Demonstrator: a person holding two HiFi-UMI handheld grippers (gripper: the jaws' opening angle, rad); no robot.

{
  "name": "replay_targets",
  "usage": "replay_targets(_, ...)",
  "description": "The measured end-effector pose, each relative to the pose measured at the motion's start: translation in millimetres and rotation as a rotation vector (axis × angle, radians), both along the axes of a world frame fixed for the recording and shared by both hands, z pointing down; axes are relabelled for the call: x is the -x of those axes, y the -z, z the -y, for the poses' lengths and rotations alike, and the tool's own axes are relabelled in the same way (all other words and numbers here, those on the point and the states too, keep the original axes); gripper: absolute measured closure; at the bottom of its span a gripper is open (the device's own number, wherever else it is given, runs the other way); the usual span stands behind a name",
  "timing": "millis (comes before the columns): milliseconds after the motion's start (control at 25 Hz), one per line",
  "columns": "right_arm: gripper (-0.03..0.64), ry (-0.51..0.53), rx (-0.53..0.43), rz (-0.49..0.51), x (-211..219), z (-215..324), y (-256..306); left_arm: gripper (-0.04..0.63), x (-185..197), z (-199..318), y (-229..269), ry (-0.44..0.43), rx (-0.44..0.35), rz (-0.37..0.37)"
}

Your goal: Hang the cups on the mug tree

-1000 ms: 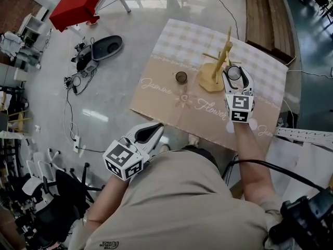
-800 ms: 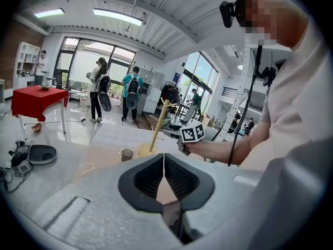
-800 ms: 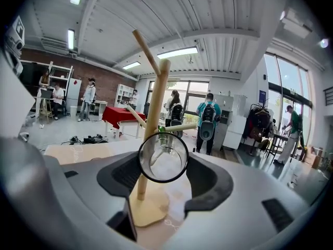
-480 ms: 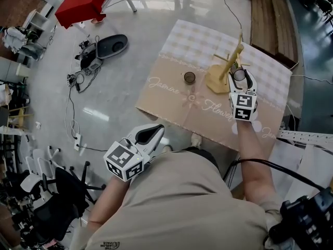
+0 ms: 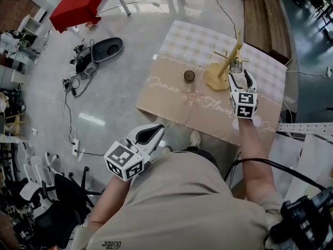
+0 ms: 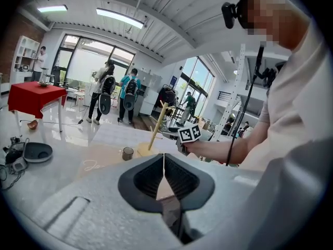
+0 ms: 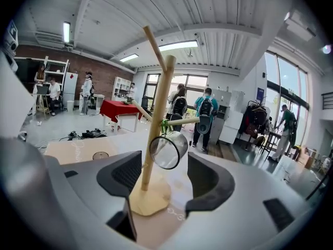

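Mug tree [image 5: 225, 66] of pale wood stands on its round base towards the far right of a table [image 5: 171, 105] covered with a beige, part-checked cloth. One clear cup [image 7: 167, 150] hangs by its green handle from a side peg of the tree, tilted so its open mouth faces the right gripper's camera. A second, darker cup [image 5: 189, 76] stands upright on the cloth to the left of the tree, well apart from it.

The person's right arm is stretched straight forward over the table, forearm bare. The right gripper [image 5: 239, 75] is at the tree with its marker cube facing up. In the right gripper view its jaws are spread wide. The hanging cup shows between them, just ahead, and neither pad touches it.

The left arm is bent at the elbow. The left gripper [image 5: 155, 130] is held close to the body, short of the table's near edge and above the floor. Its jaws are pressed together with nothing between them.
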State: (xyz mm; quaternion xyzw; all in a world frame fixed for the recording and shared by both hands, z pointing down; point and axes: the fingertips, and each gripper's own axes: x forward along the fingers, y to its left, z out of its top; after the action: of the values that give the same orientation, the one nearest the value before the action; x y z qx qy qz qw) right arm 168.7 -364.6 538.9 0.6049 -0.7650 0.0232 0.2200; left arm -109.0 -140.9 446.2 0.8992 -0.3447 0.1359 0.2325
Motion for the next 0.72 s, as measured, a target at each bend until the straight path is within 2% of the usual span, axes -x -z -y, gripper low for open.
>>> replay_targets(200, 0.341, 0.005, 0.028, 0.037, 14, -37, 9, 0.58, 8, -6, 4, -0.032, -0.007, -0.038)
replay_targets(280, 0.361, 0.009, 0.056, 0.064, 23, -58, 11, 0.58, 9, -9, 5, -0.051, -0.007, -0.057)
replay_targets(520, 0.55, 0.047, 0.139, 0.145, 62, -137, 13, 0.581, 15, -29, 5, -0.134, -0.006, -0.085)
replay_targets(600, 0.583, 0.077, 0.167, 0.161, 79, -164, 14, 0.58, 20, -35, 3, -0.158, -0.005, -0.088)
replay_targets(720, 0.592, 0.127, 0.206, 0.196, 106, -202, 16, 0.58, 32, -38, 3, -0.168, -0.001, -0.102)
